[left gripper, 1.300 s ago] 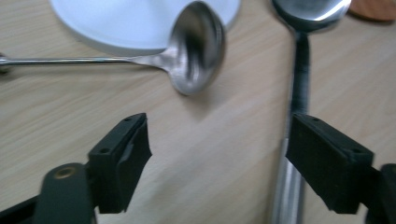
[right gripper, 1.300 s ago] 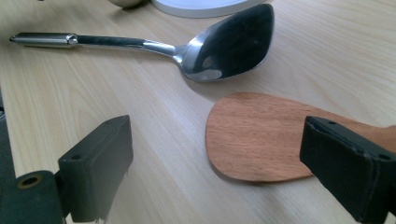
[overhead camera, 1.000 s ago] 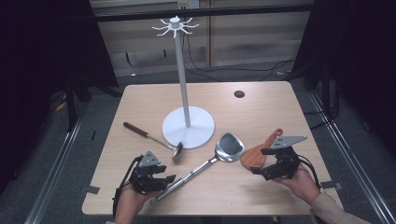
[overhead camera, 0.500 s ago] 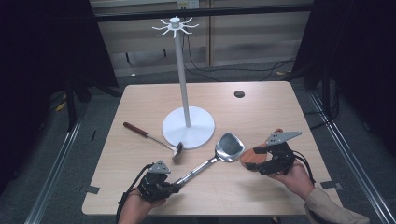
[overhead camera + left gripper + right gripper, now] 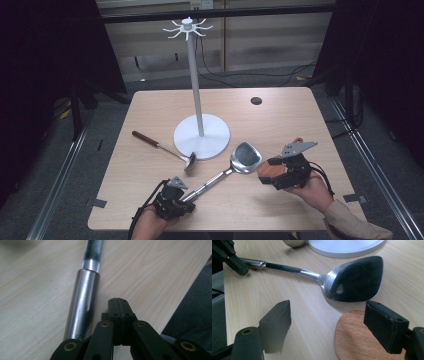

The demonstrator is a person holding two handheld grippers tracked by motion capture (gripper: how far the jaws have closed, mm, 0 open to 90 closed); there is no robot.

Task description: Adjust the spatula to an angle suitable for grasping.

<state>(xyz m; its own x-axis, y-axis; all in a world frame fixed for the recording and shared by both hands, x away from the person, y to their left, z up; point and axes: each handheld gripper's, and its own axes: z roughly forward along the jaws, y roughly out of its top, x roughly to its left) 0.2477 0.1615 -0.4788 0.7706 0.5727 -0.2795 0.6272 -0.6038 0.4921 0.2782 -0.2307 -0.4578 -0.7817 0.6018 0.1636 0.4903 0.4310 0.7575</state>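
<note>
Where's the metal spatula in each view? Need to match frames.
High view: metal spatula lies centre-bottom, blade up-right.
Left gripper view: its handle runs up left of the shut claw.
Right gripper view: blade upper right, handle toward top left.
Shared landmark: white stand base.

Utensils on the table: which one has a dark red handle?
The small ladle left of the white stand's base; the big spatula is all metal.
</note>
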